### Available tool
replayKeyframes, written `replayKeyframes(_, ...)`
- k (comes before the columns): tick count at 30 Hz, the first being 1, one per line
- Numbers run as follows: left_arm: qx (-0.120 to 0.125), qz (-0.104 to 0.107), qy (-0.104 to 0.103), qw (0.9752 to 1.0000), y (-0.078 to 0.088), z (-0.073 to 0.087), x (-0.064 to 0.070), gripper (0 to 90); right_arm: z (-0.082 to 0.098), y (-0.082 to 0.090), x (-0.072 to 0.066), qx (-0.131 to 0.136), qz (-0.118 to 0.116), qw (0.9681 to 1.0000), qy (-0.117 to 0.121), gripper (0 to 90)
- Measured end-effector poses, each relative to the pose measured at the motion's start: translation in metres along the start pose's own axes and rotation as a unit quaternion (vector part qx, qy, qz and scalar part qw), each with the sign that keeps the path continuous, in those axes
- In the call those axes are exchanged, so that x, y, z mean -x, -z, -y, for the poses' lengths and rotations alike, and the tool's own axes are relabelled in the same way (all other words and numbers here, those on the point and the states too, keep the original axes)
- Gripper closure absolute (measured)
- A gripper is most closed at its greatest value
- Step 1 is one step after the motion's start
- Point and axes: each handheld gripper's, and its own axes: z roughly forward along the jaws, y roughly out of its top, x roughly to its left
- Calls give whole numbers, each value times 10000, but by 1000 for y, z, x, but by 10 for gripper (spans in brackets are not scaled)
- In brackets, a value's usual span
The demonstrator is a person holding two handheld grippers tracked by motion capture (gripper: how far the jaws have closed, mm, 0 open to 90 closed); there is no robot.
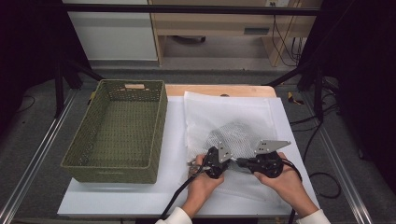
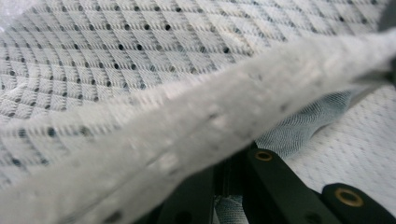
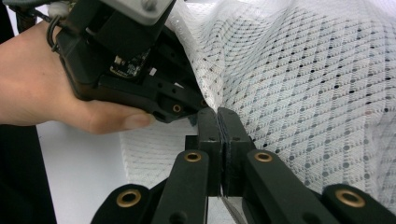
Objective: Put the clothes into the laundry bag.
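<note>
A white mesh laundry bag lies flat on the white table top, with a bunched, diamond-patterned part raised near its front edge. My left gripper and right gripper meet tip to tip there, each held in a hand. In the right gripper view the right gripper is shut on the edge of the mesh bag, and the left gripper pinches the same edge beside it. In the left gripper view a thick fold of mesh bag crosses over the shut left gripper; a grey-blue cloth shows beneath.
A green woven basket with nothing in it stands on the table's left part. Metal rails run along both sides of the table. Cables trail from both grippers toward the front edge. A wooden strip borders the far side.
</note>
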Motion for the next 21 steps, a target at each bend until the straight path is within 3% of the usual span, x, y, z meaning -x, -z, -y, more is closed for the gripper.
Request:
replayKeyframes(8,4,-122,-16,9999,-6,-2,-3,900,1,-3,1,15,7,10000,-25,893)
replayKeyframes(21,-47,-142,-27,9999,-9,-6,-5,900,1,-3,1,22,11,10000,-36,894)
